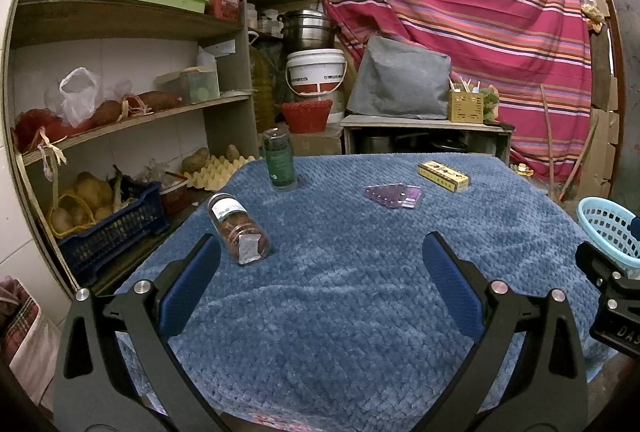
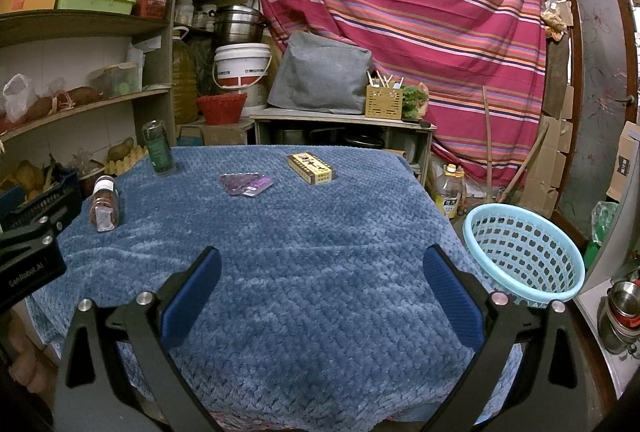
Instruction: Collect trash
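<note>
A table under a blue blanket [image 1: 340, 292] [image 2: 320, 252] holds four items. A clear jar with reddish contents [image 1: 239, 230] [image 2: 105, 203] lies on its side at the left. A dark green bottle [image 1: 279, 159] [image 2: 159, 147] stands upright at the far left. A purple plastic packet [image 1: 393, 195] [image 2: 245, 184] and a yellow box [image 1: 443, 175] [image 2: 311, 167] lie at the far side. A light blue basket [image 2: 524, 252] [image 1: 610, 230] stands off the table's right edge. My left gripper [image 1: 320, 268] and right gripper [image 2: 320, 272] are open and empty above the near part of the table.
Wooden shelves [image 1: 120, 19] with tubs, bags, potatoes and a blue crate [image 1: 112, 232] stand at the left. A striped red cloth [image 2: 420, 11] hangs behind. A low cabinet [image 2: 344, 131] with a grey cover, buckets and pots stands beyond the table. An oil bottle [image 2: 448, 191] stands on the floor at the right.
</note>
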`<state>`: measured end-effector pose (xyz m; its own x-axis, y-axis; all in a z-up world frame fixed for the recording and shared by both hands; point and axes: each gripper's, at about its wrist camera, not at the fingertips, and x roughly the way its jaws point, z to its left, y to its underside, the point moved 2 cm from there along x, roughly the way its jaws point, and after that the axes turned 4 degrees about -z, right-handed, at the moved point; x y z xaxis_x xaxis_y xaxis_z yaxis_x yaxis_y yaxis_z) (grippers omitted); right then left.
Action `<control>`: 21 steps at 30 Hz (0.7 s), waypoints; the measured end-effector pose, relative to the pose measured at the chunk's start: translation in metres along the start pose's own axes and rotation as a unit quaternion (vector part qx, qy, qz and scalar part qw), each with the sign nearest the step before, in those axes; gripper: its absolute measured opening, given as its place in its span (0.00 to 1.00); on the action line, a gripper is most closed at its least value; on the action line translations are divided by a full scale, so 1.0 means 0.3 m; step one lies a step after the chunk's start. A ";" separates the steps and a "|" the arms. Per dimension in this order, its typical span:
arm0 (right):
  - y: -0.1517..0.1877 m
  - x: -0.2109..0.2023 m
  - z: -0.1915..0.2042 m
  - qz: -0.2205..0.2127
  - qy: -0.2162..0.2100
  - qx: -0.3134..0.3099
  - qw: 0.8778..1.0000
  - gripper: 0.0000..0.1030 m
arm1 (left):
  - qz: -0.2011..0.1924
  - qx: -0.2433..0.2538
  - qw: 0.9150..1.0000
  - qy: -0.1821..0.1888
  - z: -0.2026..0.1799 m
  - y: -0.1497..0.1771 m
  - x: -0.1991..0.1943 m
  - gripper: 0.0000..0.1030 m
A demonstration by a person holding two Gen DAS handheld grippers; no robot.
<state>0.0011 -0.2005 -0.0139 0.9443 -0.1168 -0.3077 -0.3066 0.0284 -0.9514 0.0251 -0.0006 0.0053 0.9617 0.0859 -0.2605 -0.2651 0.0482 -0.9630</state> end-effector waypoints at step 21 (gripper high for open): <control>-0.001 0.001 0.003 0.000 0.000 0.001 1.000 0.96 | 0.013 -0.015 1.000 0.011 0.026 0.002 0.024 0.95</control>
